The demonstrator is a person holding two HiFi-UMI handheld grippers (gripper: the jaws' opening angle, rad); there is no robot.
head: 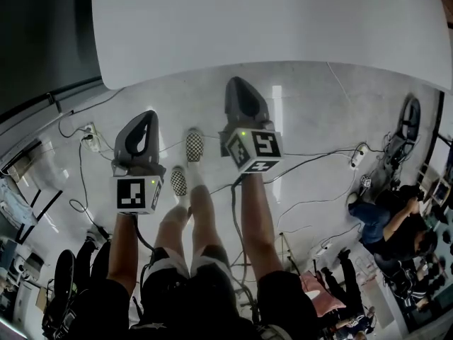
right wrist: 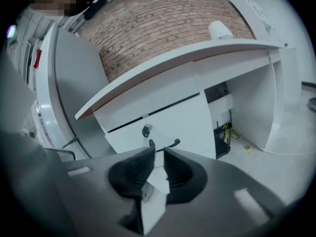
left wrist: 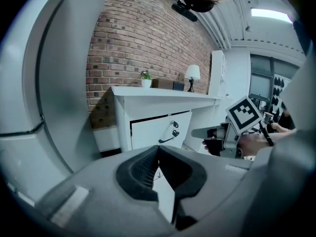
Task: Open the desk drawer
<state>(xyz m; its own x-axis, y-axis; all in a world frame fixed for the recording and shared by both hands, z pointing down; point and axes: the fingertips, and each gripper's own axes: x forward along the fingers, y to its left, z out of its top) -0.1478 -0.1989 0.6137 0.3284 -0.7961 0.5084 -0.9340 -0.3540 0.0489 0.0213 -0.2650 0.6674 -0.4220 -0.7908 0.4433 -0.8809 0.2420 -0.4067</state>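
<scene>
A white desk [left wrist: 163, 94] stands against a brick wall. Its drawer front [right wrist: 168, 125] is flush with the desk, with a dark curved handle [right wrist: 171, 143] and a round lock [right wrist: 146, 130]; the left gripper view shows the same handle [left wrist: 168, 138]. My right gripper [right wrist: 158, 151] points at the handle from a short way off, shut and empty. My left gripper [left wrist: 158, 149] is also shut and empty, further from the drawer. From above, the left gripper [head: 145, 115] and right gripper [head: 237, 83] hang side by side before the desk top [head: 269, 27].
A lamp [left wrist: 192, 73] and a small plant [left wrist: 145, 78] sit on the desk. A grey cabinet [left wrist: 59, 83] stands left of it. Cables and a power strip [head: 90, 137] lie on the floor by my feet [head: 192, 147]. A person [head: 393, 225] sits at right.
</scene>
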